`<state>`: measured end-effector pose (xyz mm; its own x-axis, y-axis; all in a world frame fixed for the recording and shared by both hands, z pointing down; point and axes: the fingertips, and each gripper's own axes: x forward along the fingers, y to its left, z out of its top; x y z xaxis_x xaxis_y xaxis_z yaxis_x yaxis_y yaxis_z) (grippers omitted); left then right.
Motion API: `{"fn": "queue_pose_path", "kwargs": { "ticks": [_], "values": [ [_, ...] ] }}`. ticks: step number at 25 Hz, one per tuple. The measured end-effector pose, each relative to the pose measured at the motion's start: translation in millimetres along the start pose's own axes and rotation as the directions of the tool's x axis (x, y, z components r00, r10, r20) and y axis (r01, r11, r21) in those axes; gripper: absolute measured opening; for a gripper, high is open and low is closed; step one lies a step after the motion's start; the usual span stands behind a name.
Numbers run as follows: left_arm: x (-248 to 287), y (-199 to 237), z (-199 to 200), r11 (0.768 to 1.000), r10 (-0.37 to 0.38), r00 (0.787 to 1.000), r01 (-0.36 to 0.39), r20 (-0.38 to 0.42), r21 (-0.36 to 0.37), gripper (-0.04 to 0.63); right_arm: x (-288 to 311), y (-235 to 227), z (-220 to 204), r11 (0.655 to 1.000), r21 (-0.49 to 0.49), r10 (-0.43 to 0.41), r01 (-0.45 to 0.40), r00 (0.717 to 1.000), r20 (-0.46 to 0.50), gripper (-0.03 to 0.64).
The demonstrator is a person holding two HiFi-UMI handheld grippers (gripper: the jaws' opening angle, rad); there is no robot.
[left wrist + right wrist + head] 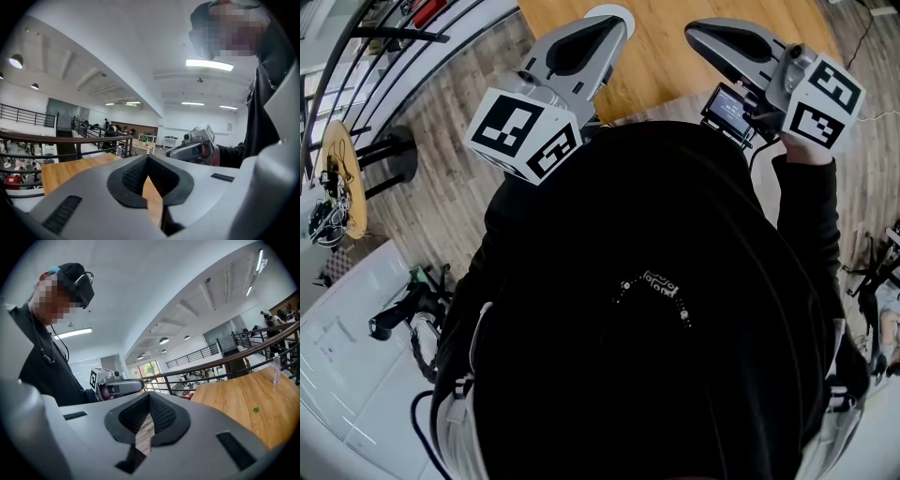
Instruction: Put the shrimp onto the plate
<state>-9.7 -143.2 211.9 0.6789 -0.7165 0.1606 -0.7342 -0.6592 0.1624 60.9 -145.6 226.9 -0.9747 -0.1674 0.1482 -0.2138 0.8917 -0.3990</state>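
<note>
Wooden table [675,42], plank floor [441,178], railing [70,139], left tongs [148,159], right tongs [149,397], both closed

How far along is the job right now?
Done: nothing visible. In hand: nothing; the left claw and right claw are both shut and empty, held up by the person's chest, pointing over the wooden table. No shrimp shows in any view. Left: the whole pick and place.

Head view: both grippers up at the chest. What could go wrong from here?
1. Left gripper and right gripper are shut, empty; reaching without opening might shove rather than grasp.
2. No shrimp shows in any view; the black torso hides most of the table, so a reach likely starts blind.
</note>
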Motion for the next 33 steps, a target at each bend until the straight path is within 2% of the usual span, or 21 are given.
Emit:
{"fn": "queue_pose_path", "kwargs": {
  "ticks": [15, 21, 28, 33],
  "values": [
    [6, -7, -4, 1.0, 0.007, 1.0, -0.007, -0.008, 0.014, -0.005, -2, -12, -3, 0.999, -0.007, -0.045, 0.045, 0.999, -0.001, 0.018],
    [11, -17, -12, 0.999, -0.036, 0.999, 0.037, -0.032, 0.014, -0.005, -5, -12, -3, 0.998, 0.01, -0.065, 0.064, 0.998, 0.015, 0.018],
    [18, -12, -17, 0.998, -0.025, 0.998, 0.028, -0.049, 0.06, -0.006, -22, -38, -11, 0.985, 0.051, -0.168, 0.166, 0.985, 0.049, 0.018],
    [29, -11, -33, 0.996, -0.051, 0.997, 0.055, -0.051, 0.069, -0.006, -28, -49, -22, 0.981, 0.053, -0.192, 0.189, 0.978, 0.076, 0.018]
  ]
}}
